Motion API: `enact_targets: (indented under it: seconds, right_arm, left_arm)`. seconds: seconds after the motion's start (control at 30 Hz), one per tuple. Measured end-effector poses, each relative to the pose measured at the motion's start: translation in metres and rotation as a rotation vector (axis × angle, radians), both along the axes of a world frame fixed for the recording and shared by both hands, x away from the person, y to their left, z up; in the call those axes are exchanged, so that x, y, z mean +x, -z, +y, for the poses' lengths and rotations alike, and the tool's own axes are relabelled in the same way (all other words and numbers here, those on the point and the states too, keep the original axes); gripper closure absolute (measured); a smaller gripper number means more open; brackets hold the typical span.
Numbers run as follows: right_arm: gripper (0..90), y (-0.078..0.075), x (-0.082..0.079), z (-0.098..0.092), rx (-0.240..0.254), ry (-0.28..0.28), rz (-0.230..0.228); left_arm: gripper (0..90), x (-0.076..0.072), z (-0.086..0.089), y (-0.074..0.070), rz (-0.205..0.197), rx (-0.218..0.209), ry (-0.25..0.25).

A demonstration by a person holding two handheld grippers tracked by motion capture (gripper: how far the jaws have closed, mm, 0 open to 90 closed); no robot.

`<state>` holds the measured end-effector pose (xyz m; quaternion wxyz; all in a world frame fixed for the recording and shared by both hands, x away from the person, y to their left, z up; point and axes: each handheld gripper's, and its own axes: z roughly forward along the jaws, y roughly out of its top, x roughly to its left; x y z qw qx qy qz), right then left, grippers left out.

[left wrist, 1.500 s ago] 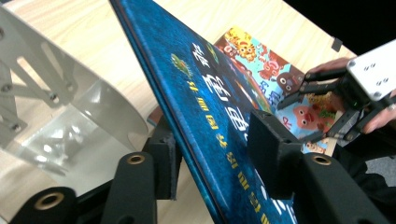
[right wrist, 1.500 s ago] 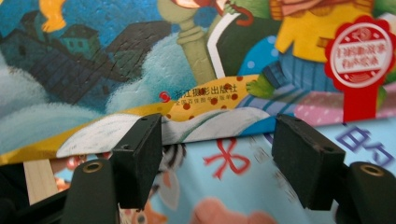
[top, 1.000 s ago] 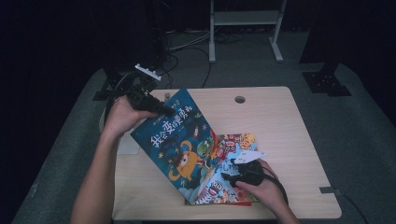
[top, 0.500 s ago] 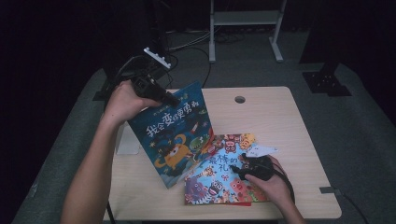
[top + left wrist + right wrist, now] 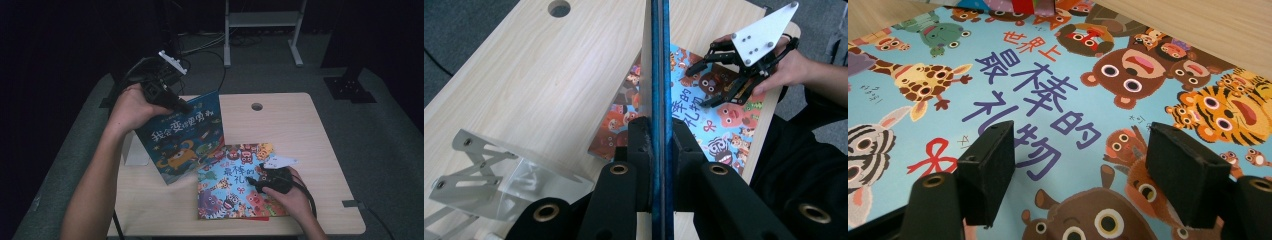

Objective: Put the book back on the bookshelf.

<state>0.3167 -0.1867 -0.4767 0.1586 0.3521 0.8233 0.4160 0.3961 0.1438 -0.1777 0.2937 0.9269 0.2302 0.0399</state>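
Since 1 second ago the blue book (image 5: pixel 182 137) has been lifted off the animal book (image 5: pixel 235 182) and swung up and toward the table's left-far part, uncovering the cover beneath, while the right hand has shifted only slightly.

2 picture books are visible, plus the edge of a red sheet or book under the flat one, 2 grippers and 1 clear acrylic stand (image 5: pixel 499 172).

Nearest, the right hand (image 5: pixel 292 197) rests on the near right part of the wooden table (image 5: pixel 280 125), palm down, forearm coming in from the bottom edge. Its right gripper (image 5: pixel 1080 170) points left across the animal book, jaws spread apart just above the light-blue cover, gripping nothing. That book lies flat, its long axis running roughly near-to-far.

Farther, the blue book stands nearly upright on a lower corner at the table's left-centre, cover facing the person, long axis tilted from near-left up to far-right. The left gripper (image 5: pixel 656 145) pinches its upper edge, both jaws pressed against either face. The left hand (image 5: pixel 132 107) is raised, arm extended forward.

The stand sits on the table at the left edge, just behind the blue book.
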Motion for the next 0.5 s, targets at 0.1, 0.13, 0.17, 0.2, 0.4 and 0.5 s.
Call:
enact_targets:
  seconds: [0.1,0.13,0.17,0.2,0.4,0.5]
  right_arm:
    - [27.0,0.000,0.000,0.000,-0.001,-0.001,-0.003]
    - [27.0,0.000,0.000,0.000,0.000,-0.001,-0.003]
    - [27.0,0.000,0.000,0.000,0.000,0.000,-0.001]
    - [27.0,0.000,0.000,0.000,0.000,0.000,-0.002]
    - [26.9,0.000,0.000,0.000,-0.001,-0.001,-0.003]
    - [26.9,0.000,0.000,0.000,-0.001,-0.001,-0.003]
  left_arm:
    - [82.6,-0.002,0.006,-0.003,-0.006,-0.006,-0.004]
    - [82.6,-0.002,0.007,-0.004,-0.005,-0.015,-0.010]
    - [82.6,-0.003,0.010,-0.006,-0.007,-0.019,-0.013]
    - [82.6,-0.004,0.013,-0.007,-0.008,-0.021,-0.013]
    - [82.6,-0.008,0.033,-0.012,-0.017,-0.052,-0.048]
    - [82.5,-0.010,0.043,-0.013,-0.020,-0.059,-0.063]
